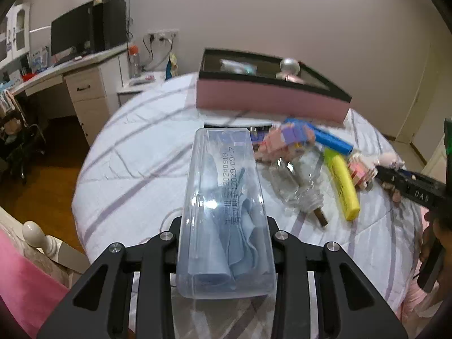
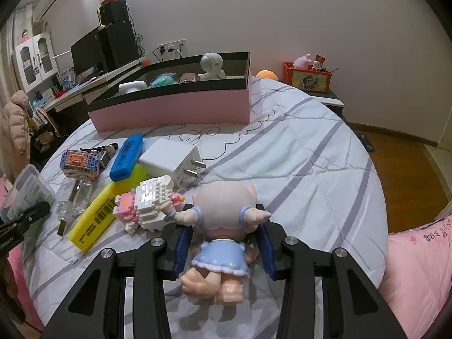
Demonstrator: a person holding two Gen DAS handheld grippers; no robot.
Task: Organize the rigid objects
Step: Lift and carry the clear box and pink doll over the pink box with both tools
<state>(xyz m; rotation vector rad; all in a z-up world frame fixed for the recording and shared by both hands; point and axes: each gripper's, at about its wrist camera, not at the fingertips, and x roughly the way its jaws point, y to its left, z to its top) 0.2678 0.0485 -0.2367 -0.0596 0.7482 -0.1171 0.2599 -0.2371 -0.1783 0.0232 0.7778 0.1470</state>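
Observation:
My left gripper (image 1: 226, 243) is shut on a clear plastic case (image 1: 223, 197) with a blue cloth inside, held above the striped bed. My right gripper (image 2: 224, 243) is shut on a small doll (image 2: 223, 226) in a blue dress, its blue pads (image 2: 183, 245) against the doll's sides. The pink box (image 2: 175, 107) with a black lining stands at the back and holds a white astronaut figure (image 2: 212, 66) and other small items. The same pink box (image 1: 271, 99) lies beyond the case in the left wrist view, and the right gripper (image 1: 409, 189) shows at that view's right edge.
Loose on the bed lie a blue marker (image 2: 127, 155), a yellow highlighter (image 2: 107, 209), a white charger (image 2: 169, 158), a pink-white brick figure (image 2: 147, 206), a brick block (image 2: 80, 162) and a clear bottle (image 1: 293, 183). A red crate (image 2: 308, 77) stands on the nightstand. A pink quilt (image 2: 418, 268) lies at right.

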